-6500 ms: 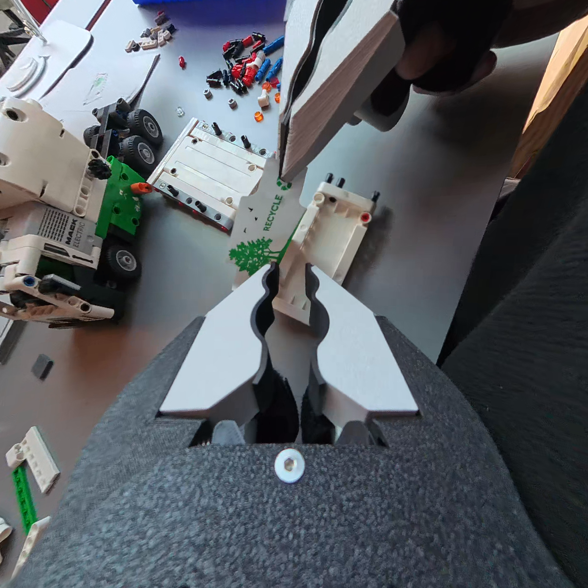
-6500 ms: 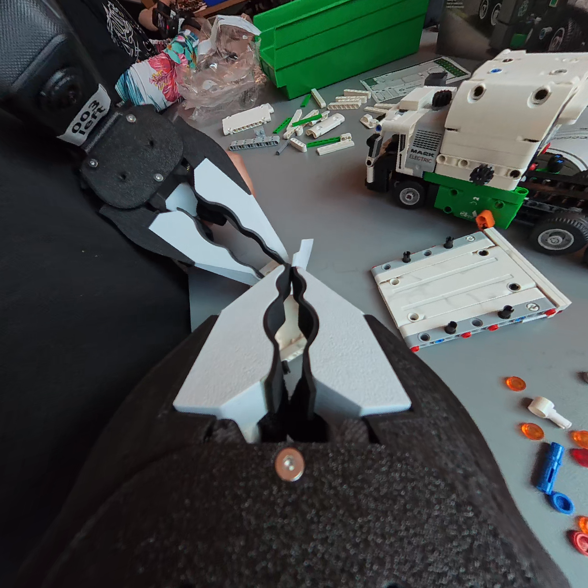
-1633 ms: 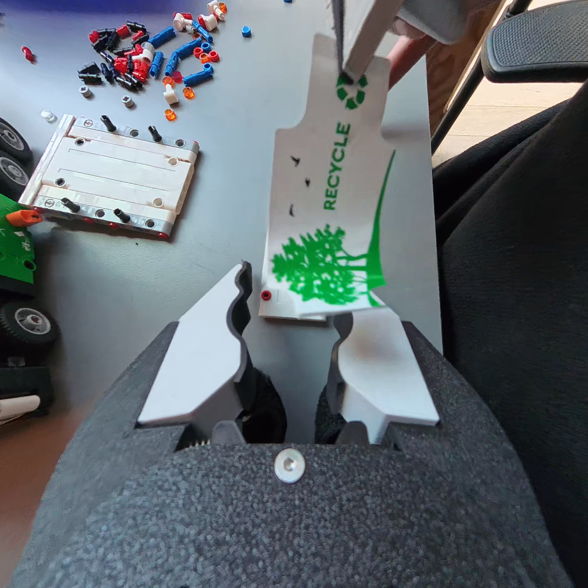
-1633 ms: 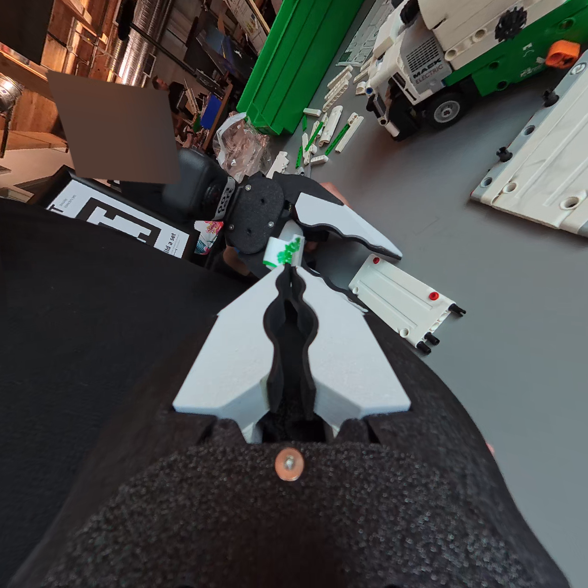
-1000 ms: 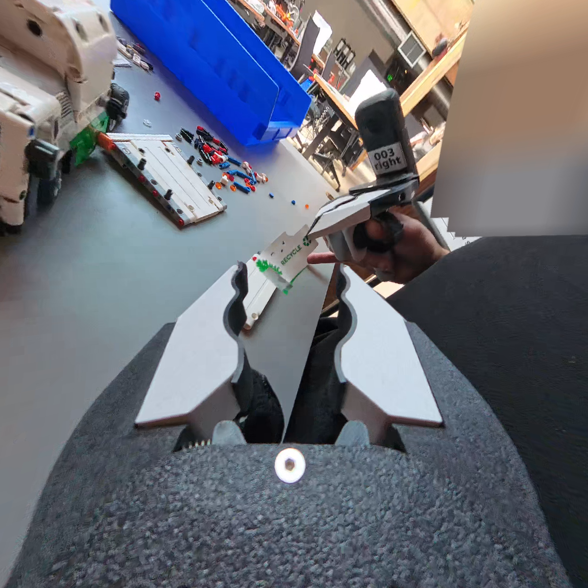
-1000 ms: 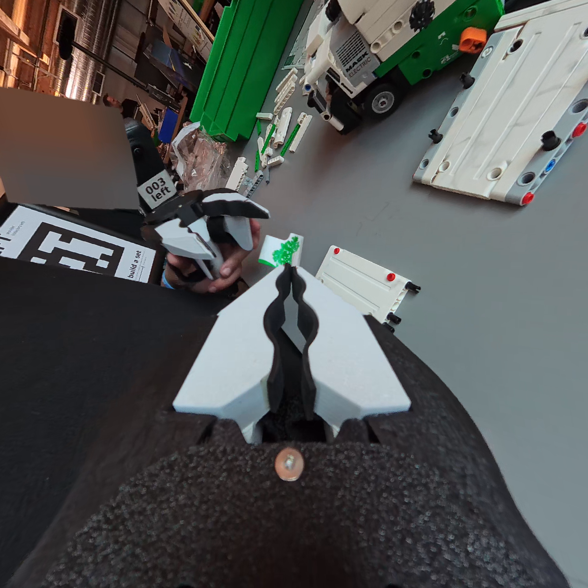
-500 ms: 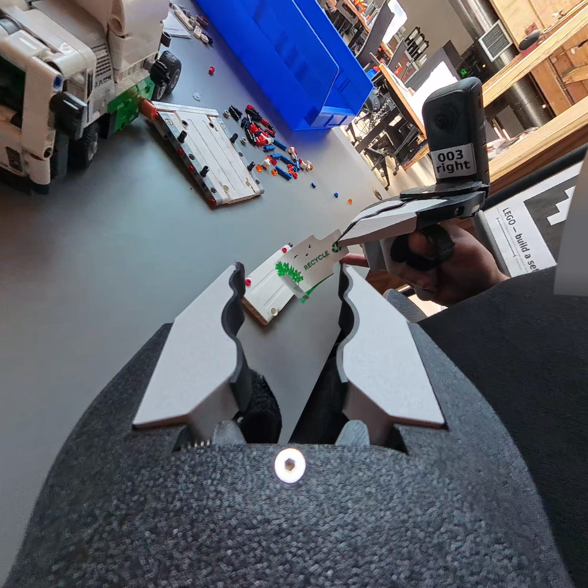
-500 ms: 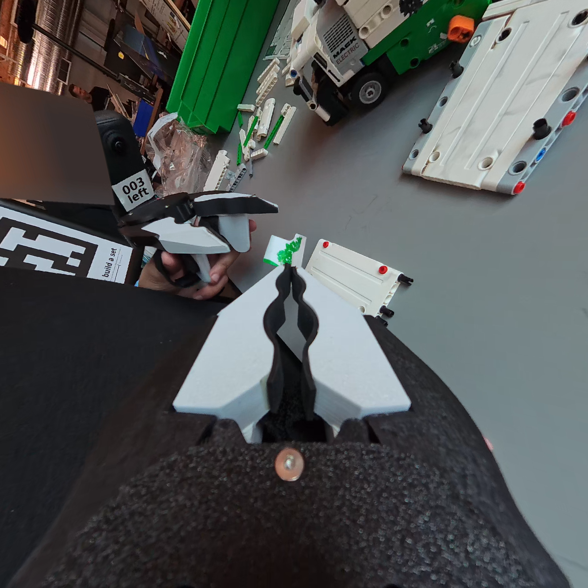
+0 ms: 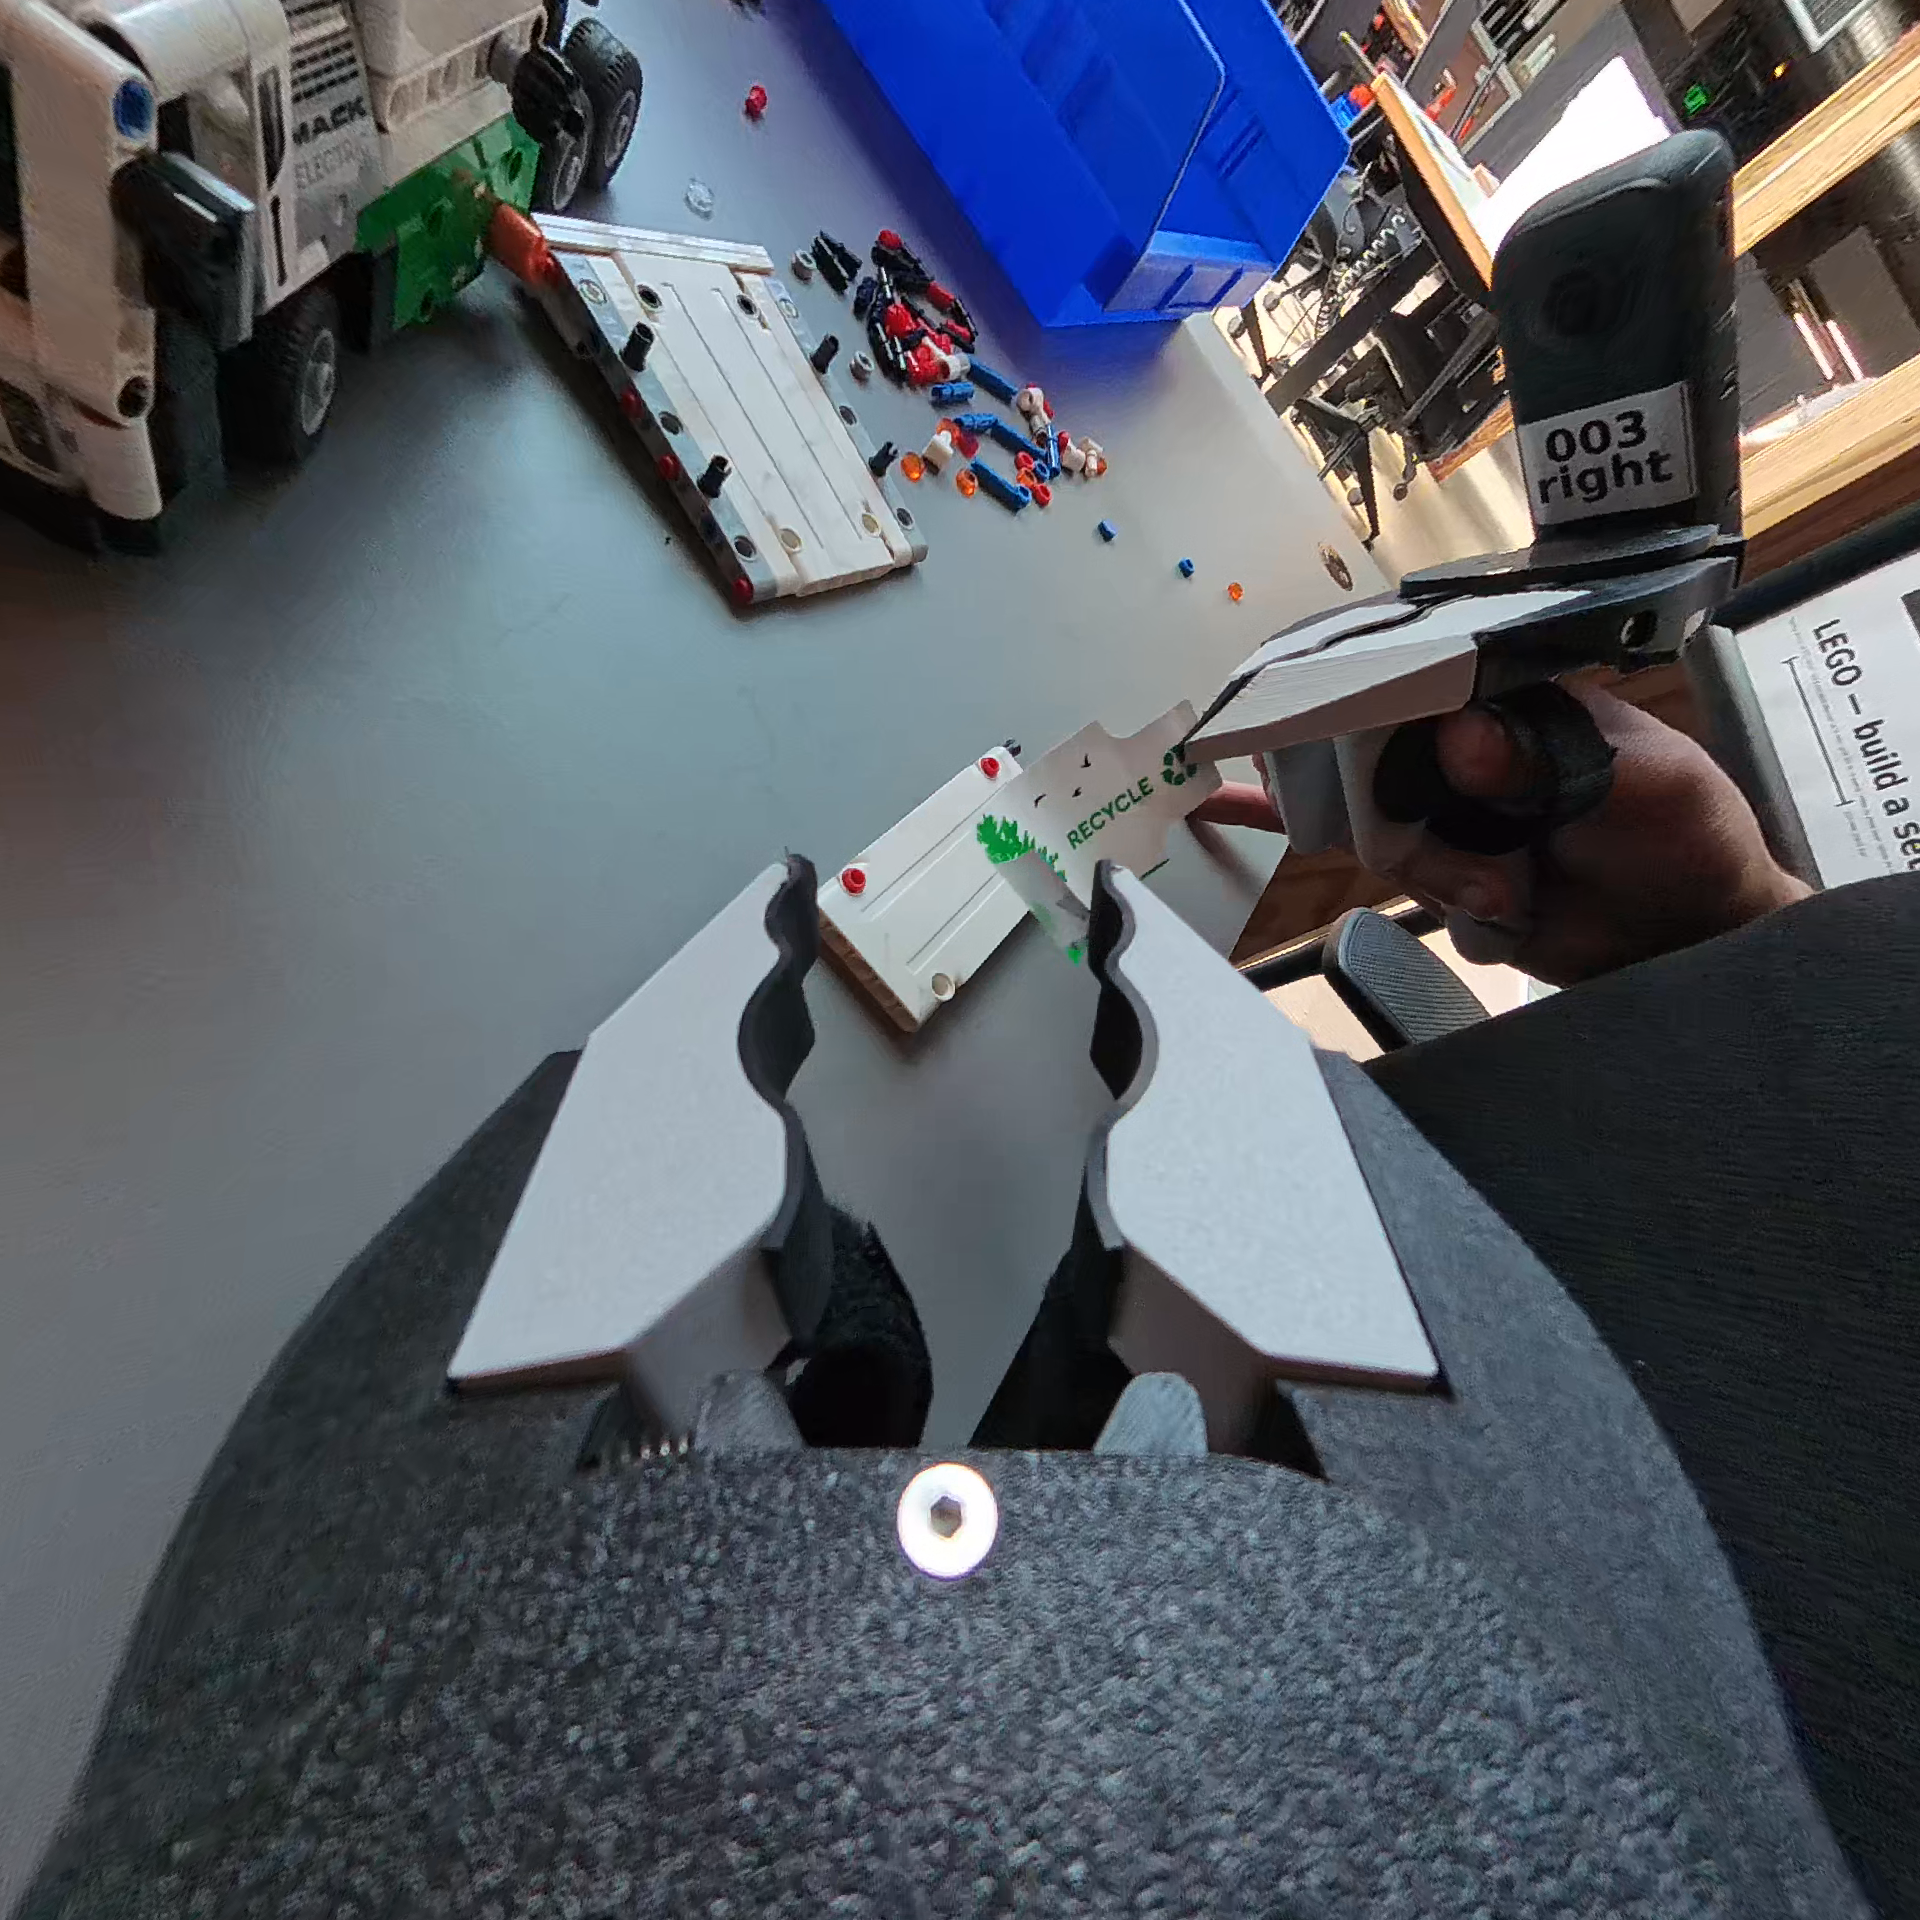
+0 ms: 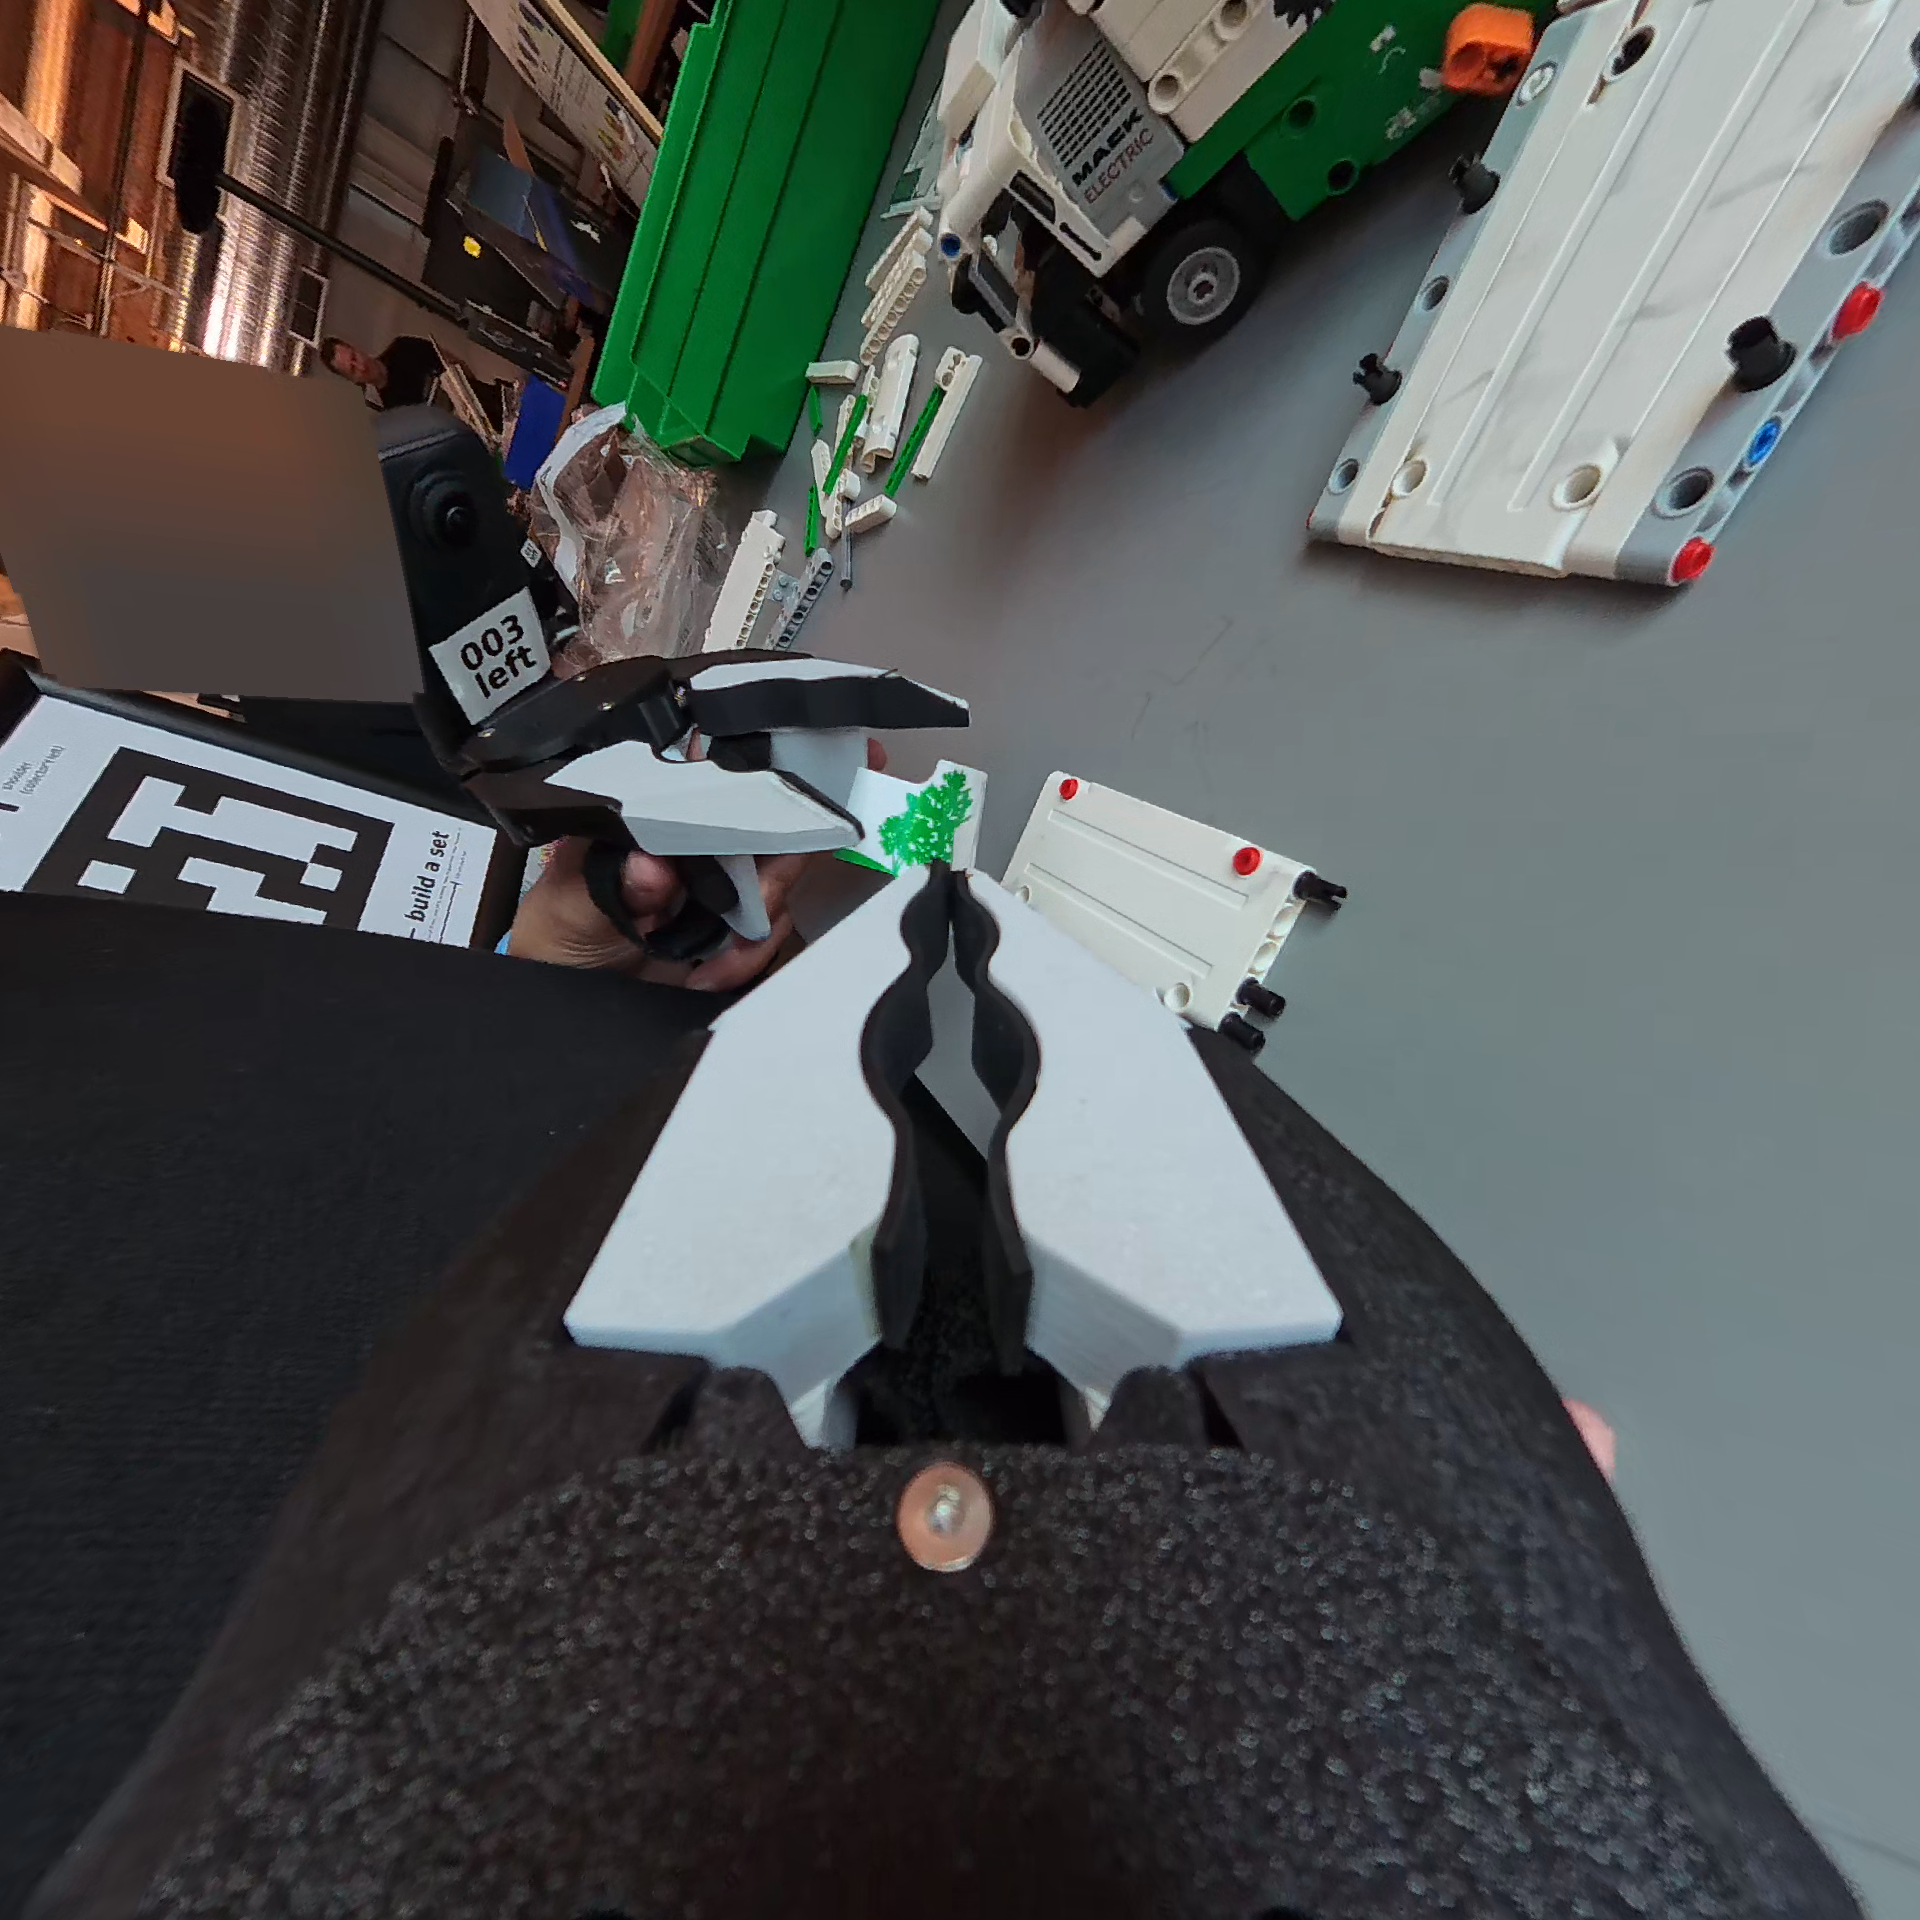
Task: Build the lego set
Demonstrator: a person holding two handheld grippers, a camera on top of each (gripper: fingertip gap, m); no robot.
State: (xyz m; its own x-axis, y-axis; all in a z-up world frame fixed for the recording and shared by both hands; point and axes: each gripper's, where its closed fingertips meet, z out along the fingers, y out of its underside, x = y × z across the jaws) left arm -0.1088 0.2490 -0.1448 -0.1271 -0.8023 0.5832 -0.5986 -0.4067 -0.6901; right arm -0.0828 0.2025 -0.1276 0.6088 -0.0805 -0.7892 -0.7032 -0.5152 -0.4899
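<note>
Right gripper [image 10: 948, 878] pinched shut on a white-and-green sticker [image 9: 1117, 805], held above a small white panel [image 9: 925, 914]. Left gripper [image 9: 945, 904] wide, holding nothing, its right fingertip [image 9: 1112, 914] at the sticker's curled lower end.

1. The toy truck [image 9: 187, 260] far ahead-left of the left gripper [image 9: 945, 904] is cut off by the top and left edges; its cab is slightly blurred.
2. The blue bin [image 9: 1091, 156] ahead of that gripper runs out past the top edge.
3. The lower corner of the white sticker [image 9: 1112, 800] curls behind the left gripper's right fingertip [image 9: 1117, 914], so contact there cannot be told.
4. In the right wrist view, the right gripper [image 10: 948, 878] hides most of the sticker behind its closed tips.
5. The large white panel [image 10: 1621, 312] ahead-right is cut by the right edge.
6. The small loose pieces [image 9: 956, 405] are too small to identify.
</note>
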